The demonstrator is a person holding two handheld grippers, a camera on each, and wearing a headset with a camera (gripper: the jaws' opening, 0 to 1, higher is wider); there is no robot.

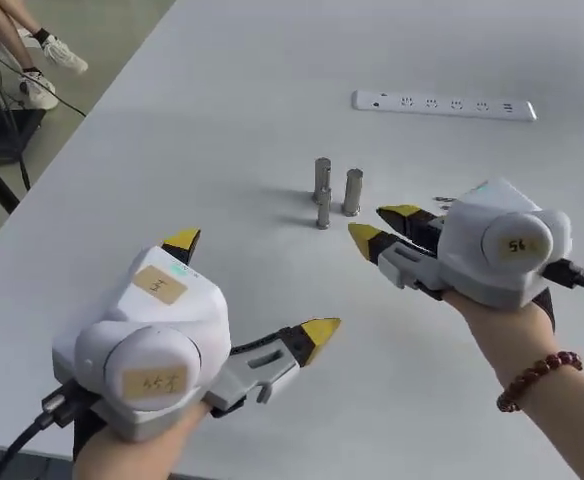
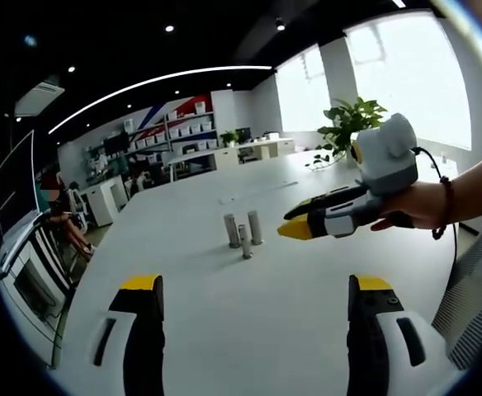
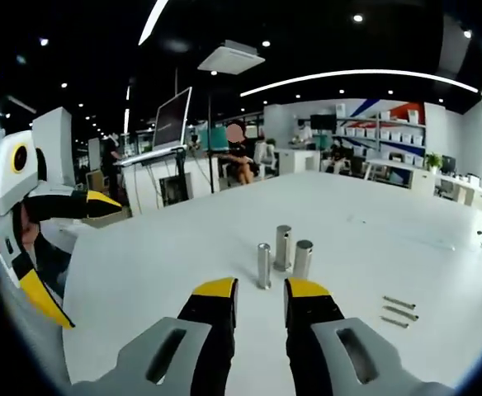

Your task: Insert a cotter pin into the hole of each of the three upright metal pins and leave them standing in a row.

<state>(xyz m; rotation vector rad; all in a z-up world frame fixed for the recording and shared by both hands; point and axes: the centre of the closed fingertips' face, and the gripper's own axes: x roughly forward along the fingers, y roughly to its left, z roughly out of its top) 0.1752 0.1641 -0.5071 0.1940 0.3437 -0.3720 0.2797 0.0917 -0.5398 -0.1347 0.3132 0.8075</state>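
Observation:
Three upright metal pins (image 1: 324, 190) stand close together at mid-table, also in the left gripper view (image 2: 244, 233) and the right gripper view (image 3: 284, 252). Three small cotter pins (image 3: 398, 312) lie flat to the right of them; in the head view the cotter pins (image 1: 442, 199) peek out behind my right gripper. My right gripper (image 1: 383, 224) hovers just right of the metal pins, its jaws a narrow gap apart with nothing between them (image 3: 262, 287). Near the front left, my left gripper (image 1: 251, 285) is wide open and empty (image 2: 257, 285).
A white power strip (image 1: 442, 104) lies at the back right of the white table (image 1: 222, 130). A person's legs and cables show off the table's left edge. Desks, shelves and a seated person are far behind.

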